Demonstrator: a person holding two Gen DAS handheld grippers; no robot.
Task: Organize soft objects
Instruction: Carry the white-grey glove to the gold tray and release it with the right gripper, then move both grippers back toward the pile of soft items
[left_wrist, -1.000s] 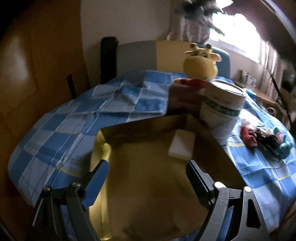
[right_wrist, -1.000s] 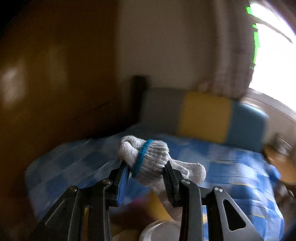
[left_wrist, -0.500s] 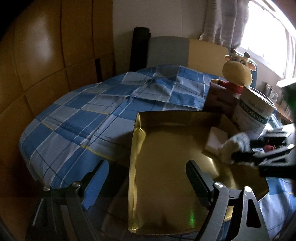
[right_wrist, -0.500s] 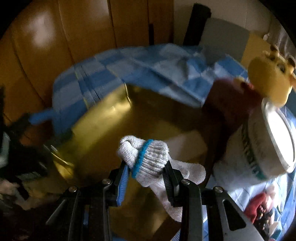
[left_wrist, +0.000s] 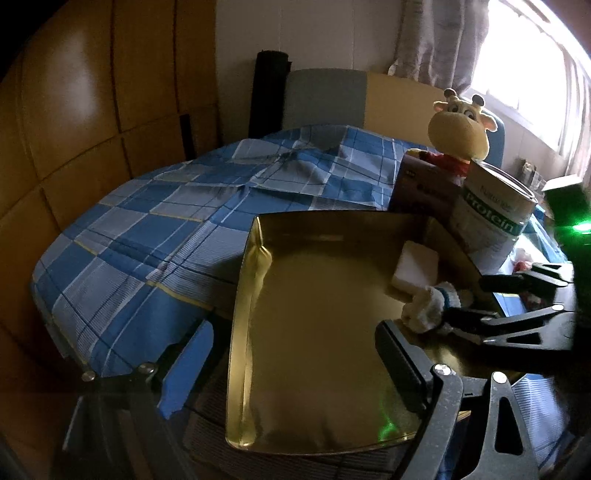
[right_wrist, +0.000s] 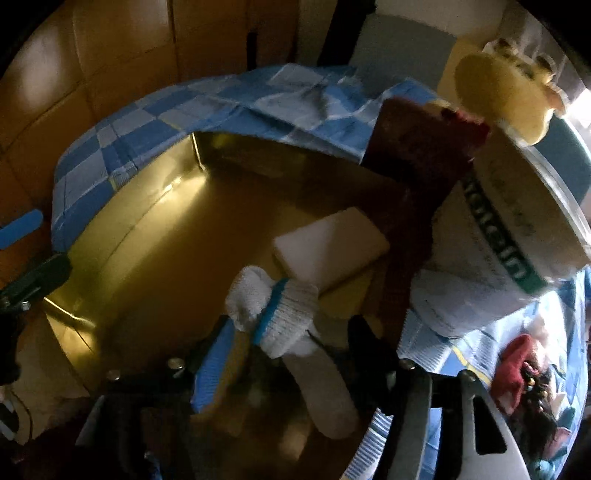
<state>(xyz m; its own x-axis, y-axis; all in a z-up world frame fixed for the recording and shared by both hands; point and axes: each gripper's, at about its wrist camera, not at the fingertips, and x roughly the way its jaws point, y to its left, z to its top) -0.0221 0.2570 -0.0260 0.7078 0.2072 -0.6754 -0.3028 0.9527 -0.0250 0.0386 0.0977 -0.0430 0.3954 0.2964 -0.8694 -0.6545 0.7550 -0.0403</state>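
One glove (right_wrist: 273, 314), white knit w/ a blue band, sits between the pads of the right claw (right_wrist: 288, 339), which is opening now; the pads look clear of the knit on both sides, so no real pinch left. Glove hangs low over the gold tray (left_wrist: 317, 332), near the tray's right side, cuff end toward the claw body and its bunched end pointing toward the tray's middle. Long axis runs roughly along the claw's own pointing line. A white sponge (right_wrist: 328, 247) already lies in the tray, just beyond the glove, toward the far right corner; whether the two touch I can't tell.

Left claw (left_wrist: 295, 358) is spread wide, nothing between its pads, hovering over the tray's near edge. It's further from the glove than the right one.

Judgement: step in hand is the drop, glove should land beside the sponge, inside the tray wall. More soft bits, a red-and-dark pile (right_wrist: 524, 373), lie on the bed (left_wrist: 155, 236) outside the tray's right side, past the tin (left_wrist: 495, 218), nearer the right claw, so prob. that hand fetches next.
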